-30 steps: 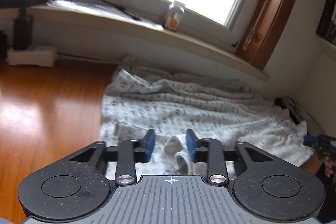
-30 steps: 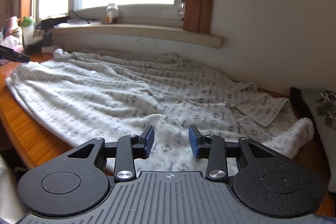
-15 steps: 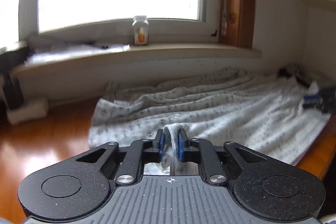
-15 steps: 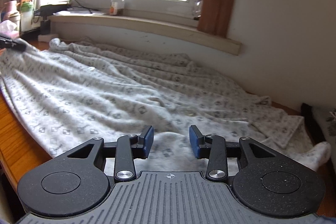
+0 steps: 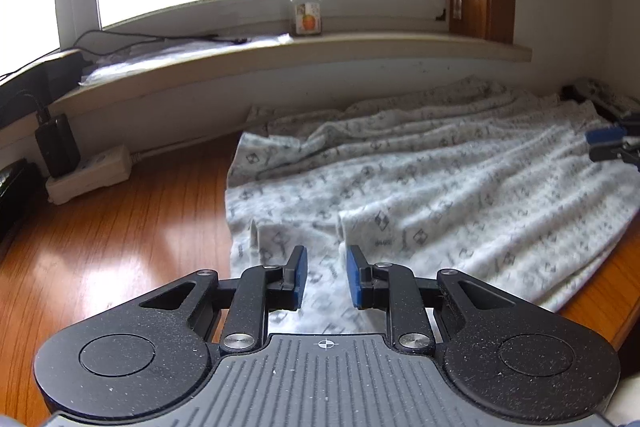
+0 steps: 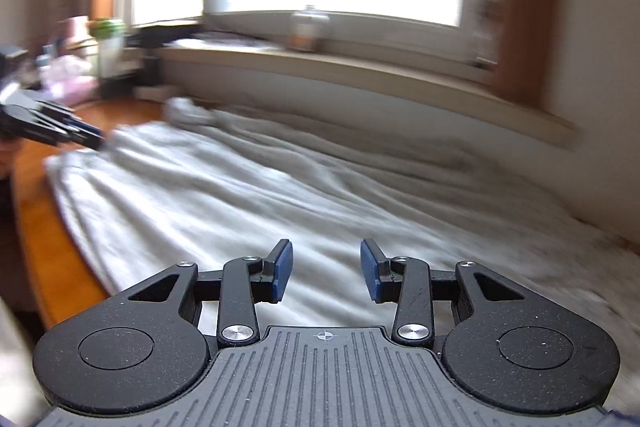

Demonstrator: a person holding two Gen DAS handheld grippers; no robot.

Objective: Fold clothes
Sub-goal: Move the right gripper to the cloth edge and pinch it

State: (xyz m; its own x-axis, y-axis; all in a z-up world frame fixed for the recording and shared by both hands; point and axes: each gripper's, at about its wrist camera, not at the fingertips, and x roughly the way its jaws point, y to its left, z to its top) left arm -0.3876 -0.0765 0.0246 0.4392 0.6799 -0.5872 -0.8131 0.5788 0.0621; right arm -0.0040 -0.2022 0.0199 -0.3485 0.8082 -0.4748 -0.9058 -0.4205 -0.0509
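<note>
A pale grey patterned garment (image 5: 460, 187) is lying spread and rumpled across the wooden desk (image 5: 120, 227), reaching back to the wall under the window sill (image 5: 320, 55) and hanging slightly over the desk's near edge at the right. The left tool (image 5: 326, 281) is hovering just above the garment's near left part with its blue pads (image 5: 299, 277) standing apart and nothing caught between them; a small raised fold of cloth is sitting just ahead of each pad. The right tool (image 6: 326, 277) is hanging over the cloth near the other end, its fingers spread wide and gripping nothing. The right wrist view is smeared with blur, so the print on the fabric is not showing there. Each tool is appearing at the edge of the other's view. A small jar (image 5: 306, 9) with an orange label is standing on the sill, and a white power strip (image 5: 90, 173) is lying on the desk against the wall, well apart from the garment.
</note>
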